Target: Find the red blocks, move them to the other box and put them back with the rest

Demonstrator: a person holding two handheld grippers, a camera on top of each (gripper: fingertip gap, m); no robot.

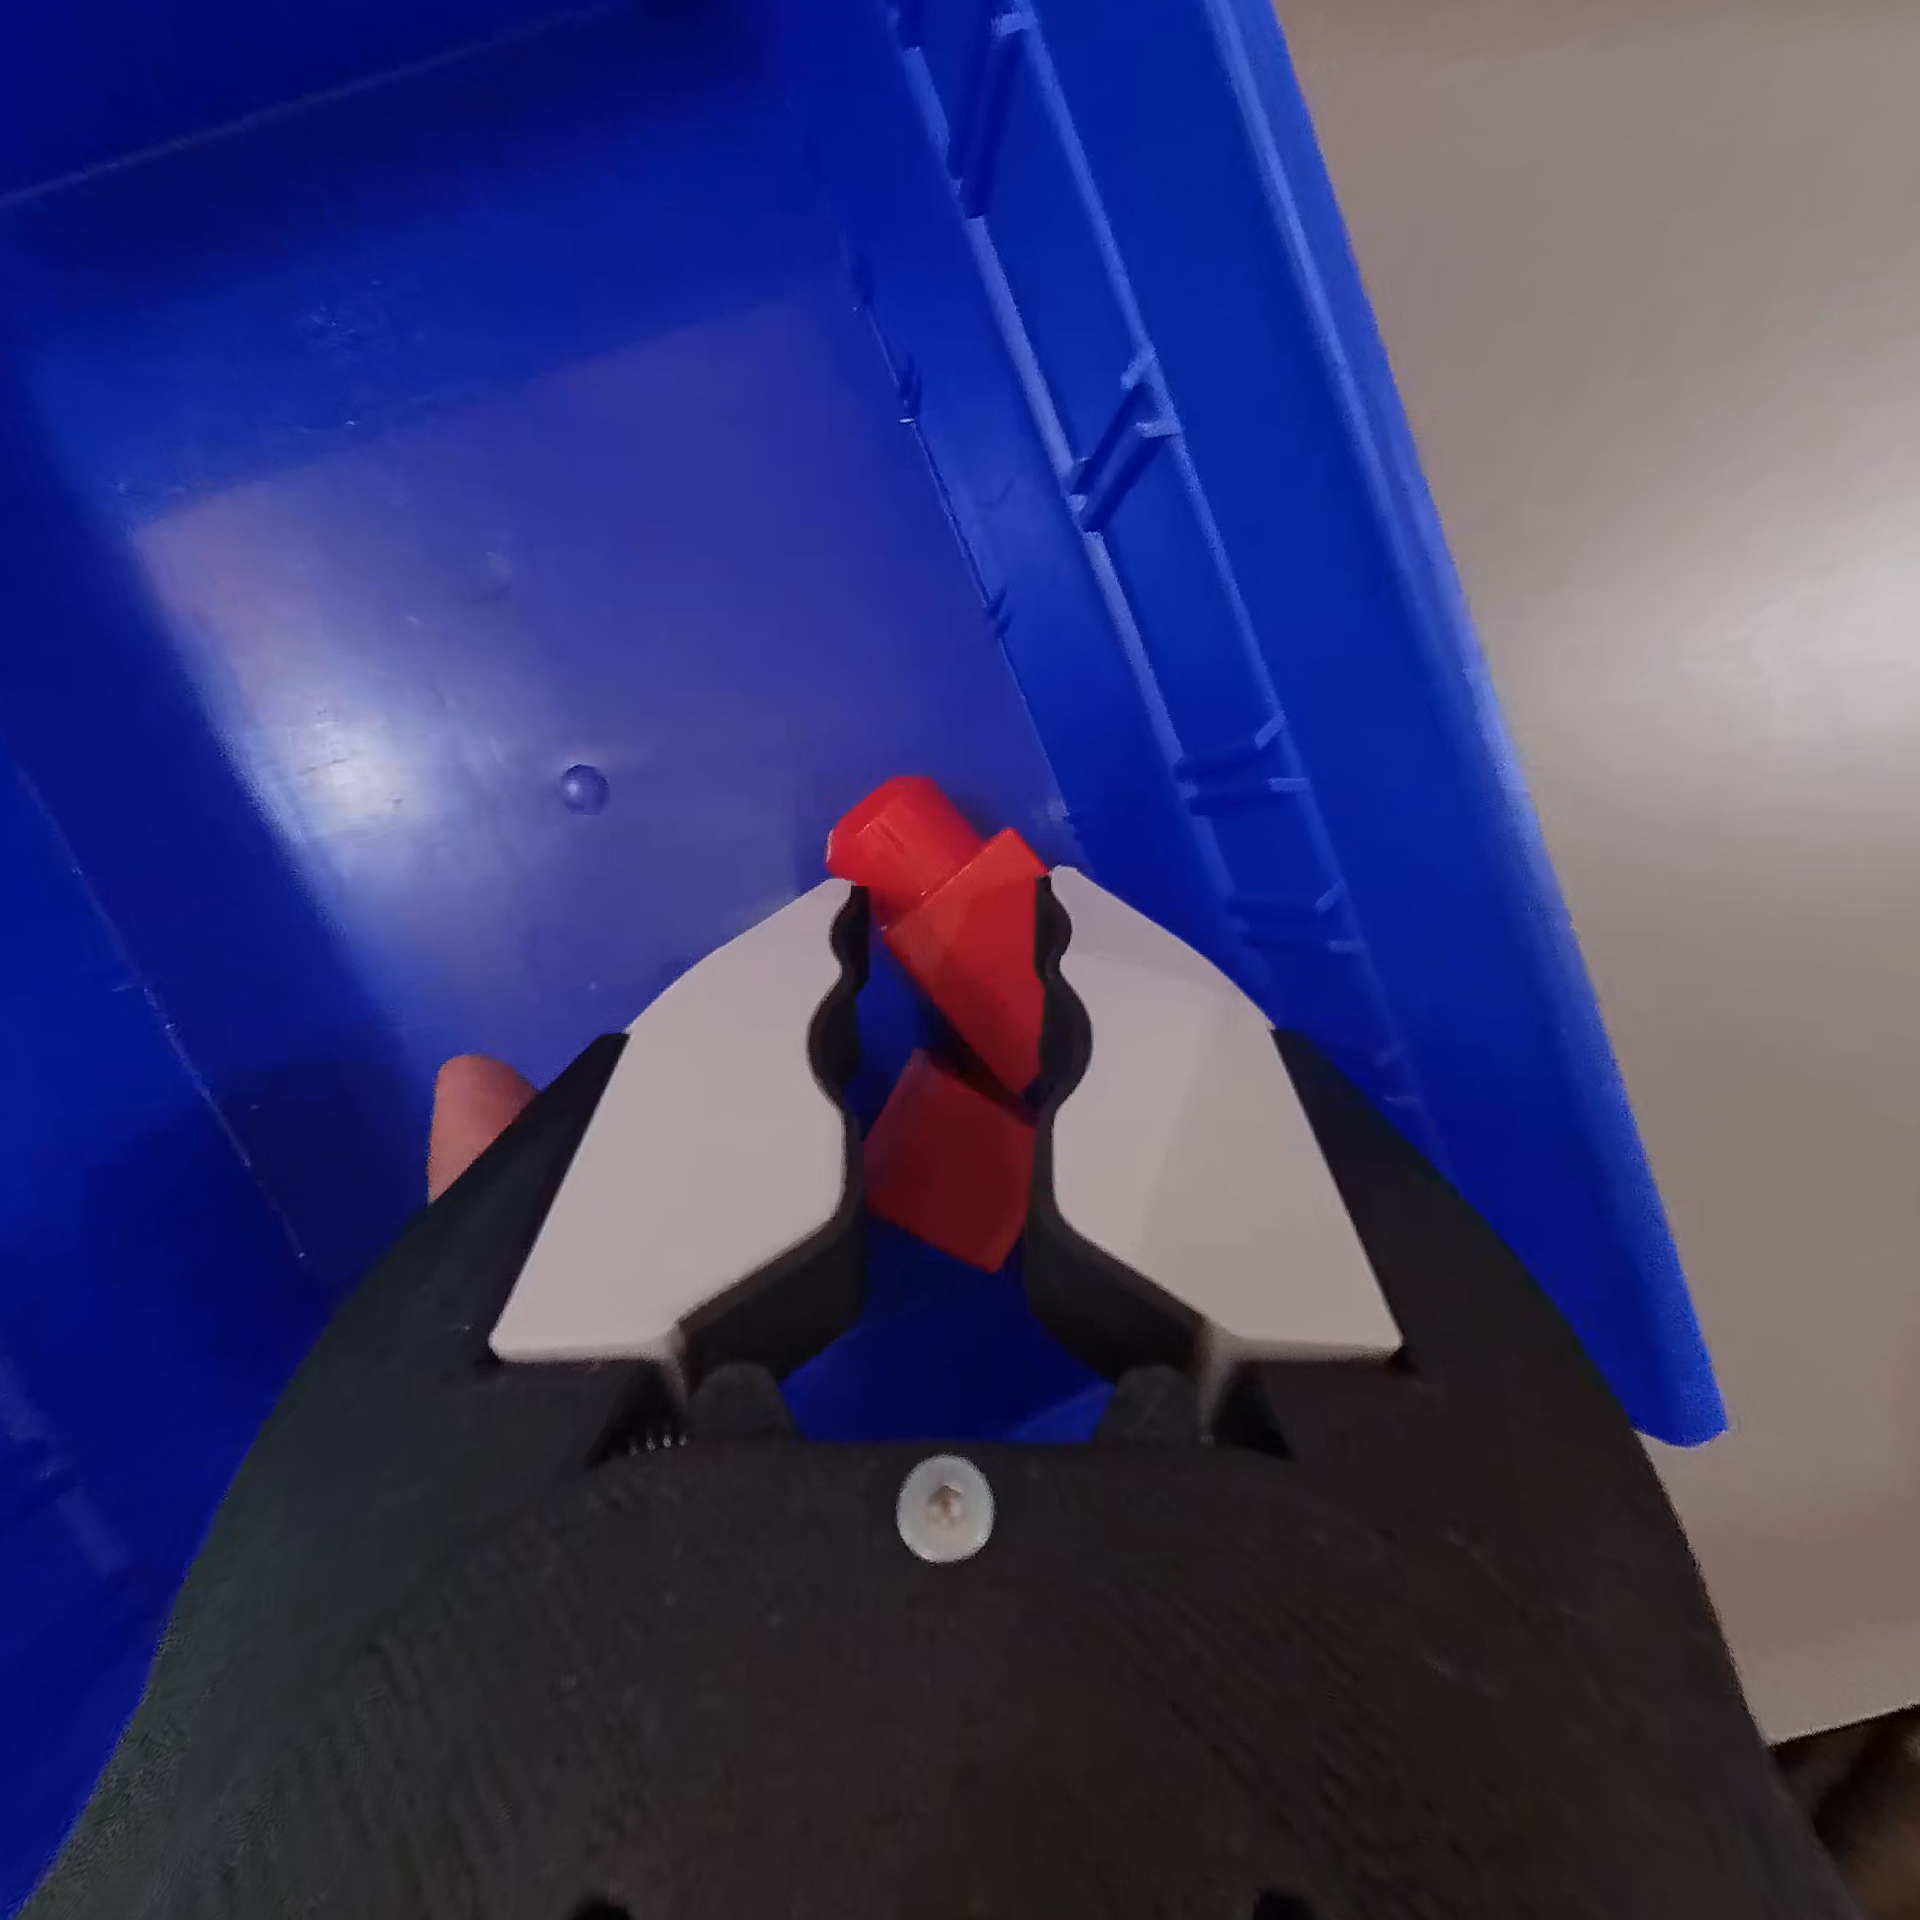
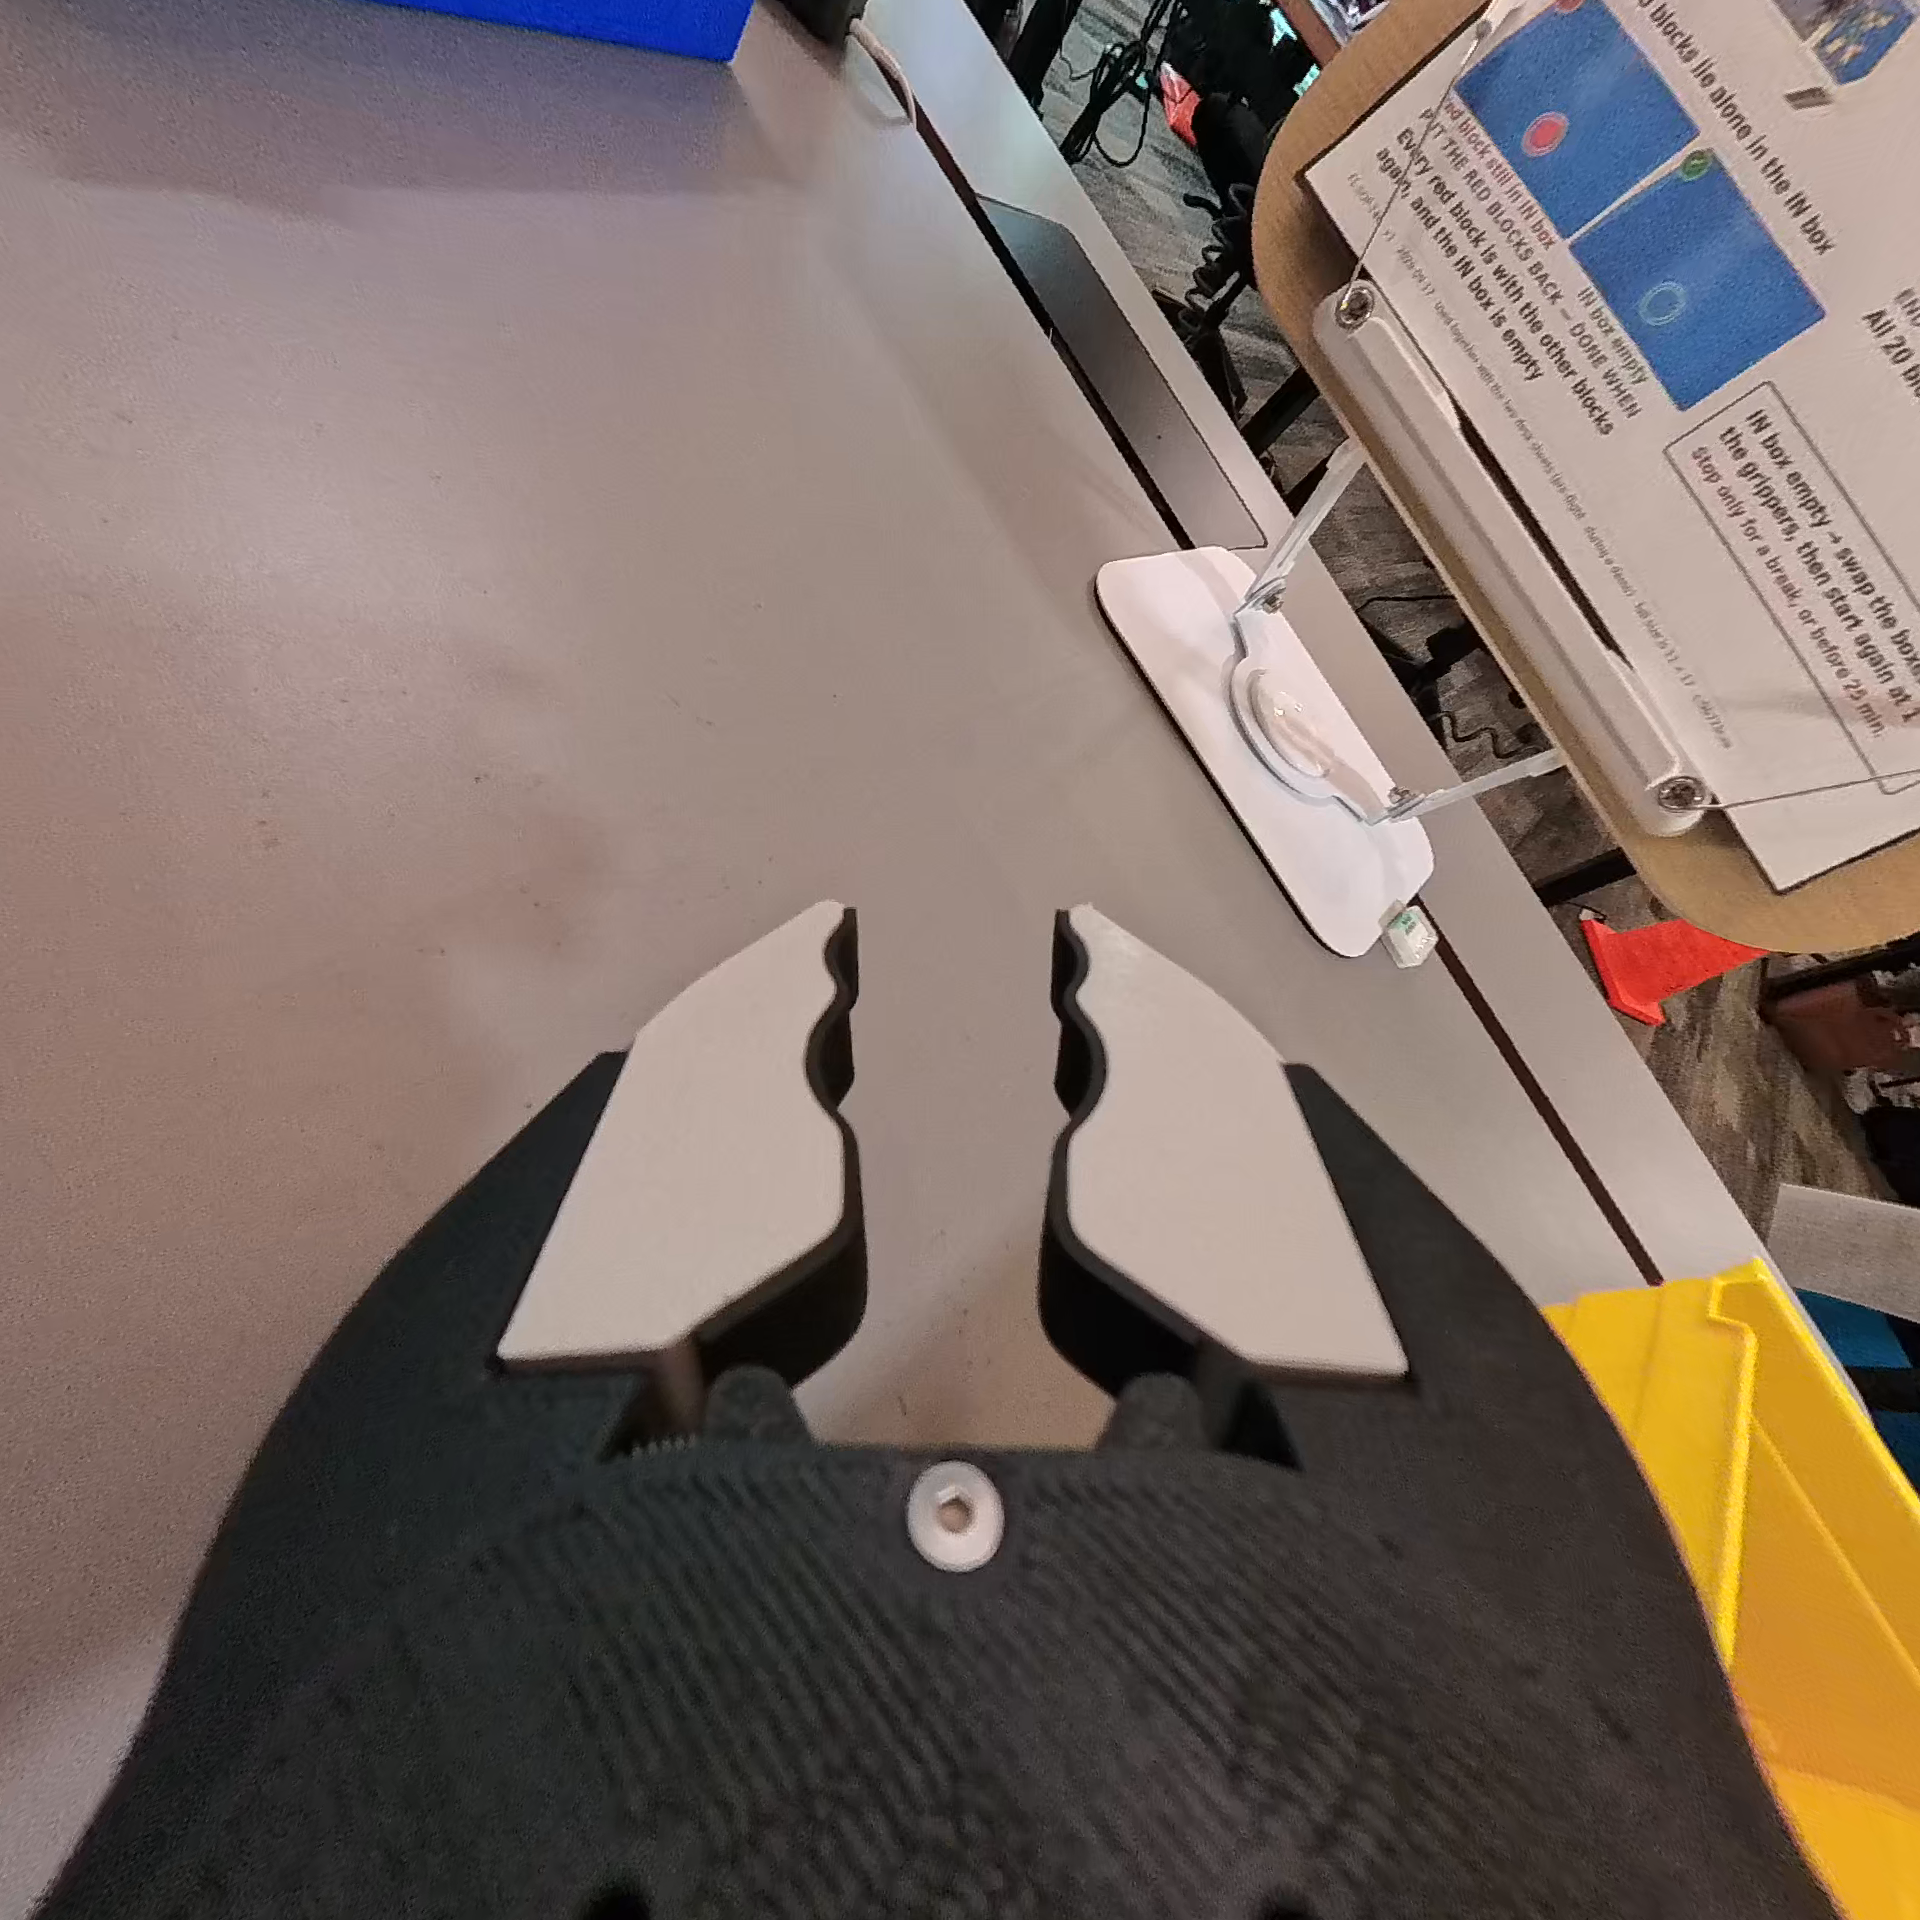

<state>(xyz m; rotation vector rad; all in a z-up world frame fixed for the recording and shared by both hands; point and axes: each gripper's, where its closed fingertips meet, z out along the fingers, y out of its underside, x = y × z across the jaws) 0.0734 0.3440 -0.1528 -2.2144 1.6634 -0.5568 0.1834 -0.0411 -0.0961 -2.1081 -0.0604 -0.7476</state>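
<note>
Because the left gripper [image 1: 948,894] fingers clamp the twisted red plastic block [image 1: 961,1023] askew over the glossy blue plastic box [image 1: 436,582], it could slip out early, while the right gripper [image 2: 954,920] idles, fingers parted, over the grey desk [image 2: 416,520].

Lab: instruction board [image 2: 1621,436], cables [image 2: 1132,73], grey table [image 2: 520,520]

grey table [image 2: 416,520] bears blue box [image 1: 1299,727], yellow bin [image 2: 1766,1507], perhaps a stand base [image 2: 1226,707].
</note>
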